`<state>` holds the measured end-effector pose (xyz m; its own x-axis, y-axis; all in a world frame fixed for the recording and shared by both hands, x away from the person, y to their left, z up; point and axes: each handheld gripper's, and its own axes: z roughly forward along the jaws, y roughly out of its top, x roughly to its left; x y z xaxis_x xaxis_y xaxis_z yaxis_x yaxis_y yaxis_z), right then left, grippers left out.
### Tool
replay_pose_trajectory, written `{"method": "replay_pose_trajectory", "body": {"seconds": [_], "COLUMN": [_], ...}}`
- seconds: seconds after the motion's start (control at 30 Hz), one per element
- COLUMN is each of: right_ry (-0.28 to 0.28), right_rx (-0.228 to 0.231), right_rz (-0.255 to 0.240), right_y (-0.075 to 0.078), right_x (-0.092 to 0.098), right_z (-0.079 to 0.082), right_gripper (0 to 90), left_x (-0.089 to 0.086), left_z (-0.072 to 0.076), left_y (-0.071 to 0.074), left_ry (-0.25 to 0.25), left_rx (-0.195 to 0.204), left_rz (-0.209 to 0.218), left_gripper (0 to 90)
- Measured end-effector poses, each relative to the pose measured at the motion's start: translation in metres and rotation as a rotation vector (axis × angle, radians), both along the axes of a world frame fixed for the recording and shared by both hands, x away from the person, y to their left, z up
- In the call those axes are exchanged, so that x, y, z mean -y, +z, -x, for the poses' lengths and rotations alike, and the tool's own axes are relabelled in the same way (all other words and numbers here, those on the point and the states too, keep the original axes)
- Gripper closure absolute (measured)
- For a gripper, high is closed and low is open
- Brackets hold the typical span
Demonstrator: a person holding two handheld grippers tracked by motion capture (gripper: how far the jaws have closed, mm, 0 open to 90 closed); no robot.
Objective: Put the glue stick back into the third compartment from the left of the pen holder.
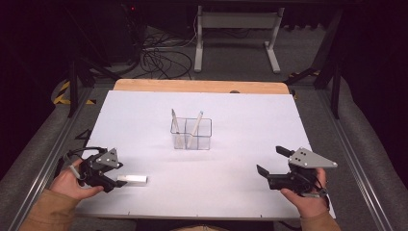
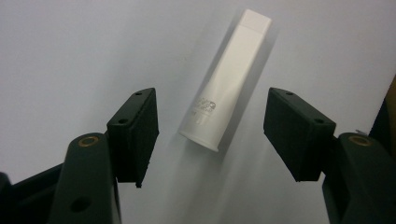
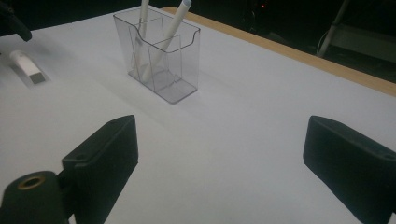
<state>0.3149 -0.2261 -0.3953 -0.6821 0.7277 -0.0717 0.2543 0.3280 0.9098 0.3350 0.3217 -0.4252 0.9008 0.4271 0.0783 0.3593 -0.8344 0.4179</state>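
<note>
Well to the near left of the clear divided holder (image 1: 191, 134), the white tube (image 2: 225, 79) lies flat between the left gripper (image 2: 212, 140)'s parted pads, which should straddle its midsection squarely before closing.

A lab or test workspace: a white-covered table (image 1: 144, 120) with a wooden far edge, dark surroundings, loose cables (image 1: 161, 60) on the grey floor at upper centre, a white metal stand (image 1: 235, 33) beyond, and hazard tape (image 1: 62, 94) at left.
</note>
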Motion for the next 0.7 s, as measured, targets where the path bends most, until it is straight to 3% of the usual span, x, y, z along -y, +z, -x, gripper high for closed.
{"method": "replay_pose_trajectory", "body": {"seconds": [0.4, 0.7], "right_ry": [0.004, 0.009], "right_rx": [0.000, -0.001], "right_rz": [-0.001, 0.001], "right_y": [0.000, -0.001], "right_x": [-0.001, -0.001], "right_z": [0.000, 0.000], "right_gripper": [10.9, 11.3], "left_x": [0.006, 0.002], "left_z": [-0.003, -0.008], "left_y": [-0.012, -0.018], "left_ry": [-0.021, -0.014], "left_rx": [-0.032, -0.036], "left_rz": [-0.068, -0.061], "left_gripper": [38.0, 46.6]}}
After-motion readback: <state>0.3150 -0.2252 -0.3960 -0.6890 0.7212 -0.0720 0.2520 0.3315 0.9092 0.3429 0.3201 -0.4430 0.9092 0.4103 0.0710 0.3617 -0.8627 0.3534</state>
